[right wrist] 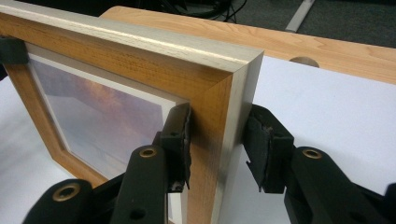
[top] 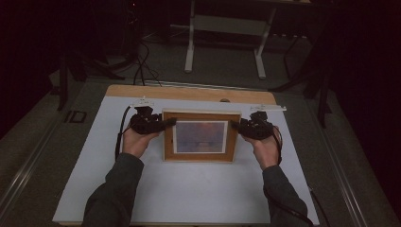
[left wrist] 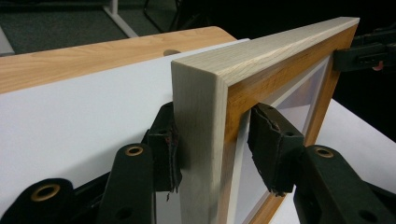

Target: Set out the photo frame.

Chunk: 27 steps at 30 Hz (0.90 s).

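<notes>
At the centre of the high view, the wooden picture frame (top: 200,136) stood over the white mat (top: 189,189), its side rails pinched by the left gripper (top: 169,122) and right gripper (top: 235,125). Uneven grip might let it twist and drop.

A wooden picture frame (top: 200,136) sits at the centre of the high view, a little above the middle, its long sides running left to right. Its front face is warm orange-brown wood; the outer edges are pale, greyish wood, as the left gripper view (left wrist: 205,140) and the right gripper view (right wrist: 219,135) both show. Inside the wood runs a white mat, and within that a picture in soft purple and orange tones. The frame is held up off the white tabletop (top: 189,189), tilted, with its face turned up toward the overhead camera. Its upper corners are neatly mitred.
</notes>
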Available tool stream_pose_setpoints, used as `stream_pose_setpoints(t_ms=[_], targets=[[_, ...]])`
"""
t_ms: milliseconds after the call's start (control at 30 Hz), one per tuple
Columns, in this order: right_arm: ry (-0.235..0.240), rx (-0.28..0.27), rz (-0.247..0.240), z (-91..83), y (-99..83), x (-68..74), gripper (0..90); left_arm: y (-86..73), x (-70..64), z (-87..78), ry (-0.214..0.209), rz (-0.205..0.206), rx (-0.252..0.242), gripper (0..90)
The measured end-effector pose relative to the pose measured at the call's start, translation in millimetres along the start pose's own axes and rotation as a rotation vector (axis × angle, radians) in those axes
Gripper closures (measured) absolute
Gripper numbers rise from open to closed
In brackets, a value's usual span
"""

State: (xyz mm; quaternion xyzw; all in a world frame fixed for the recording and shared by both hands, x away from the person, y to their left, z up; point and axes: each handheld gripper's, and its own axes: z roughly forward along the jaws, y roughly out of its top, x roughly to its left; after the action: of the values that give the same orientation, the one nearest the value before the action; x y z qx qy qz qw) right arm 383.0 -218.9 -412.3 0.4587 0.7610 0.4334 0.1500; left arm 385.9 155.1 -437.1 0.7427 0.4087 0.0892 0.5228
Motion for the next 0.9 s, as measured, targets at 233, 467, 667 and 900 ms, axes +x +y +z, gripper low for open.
stream_pose_setpoints(t_ms=[233,467,667,900], targets=[[0.003,-0.001,-0.002,-0.3,-0.2,-0.4,62.0,-0.1,-0.4,-0.4,-0.002,-0.006,0.003,56.3],[0.004,-0.006,0.002,-0.4,-1.0,-1.2,61.9,-1.2,0.1,0.2,-0.011,-0.009,-0.004,56.5],[0.005,-0.003,0.004,-0.4,-0.6,-1.4,61.8,-1.1,0.7,0.1,-0.015,-0.011,-0.002,56.4],[0.007,0.000,0.007,-0.4,-0.3,-1.6,61.5,-3.3,0.9,1.3,-0.012,-0.009,0.016,53.8]])
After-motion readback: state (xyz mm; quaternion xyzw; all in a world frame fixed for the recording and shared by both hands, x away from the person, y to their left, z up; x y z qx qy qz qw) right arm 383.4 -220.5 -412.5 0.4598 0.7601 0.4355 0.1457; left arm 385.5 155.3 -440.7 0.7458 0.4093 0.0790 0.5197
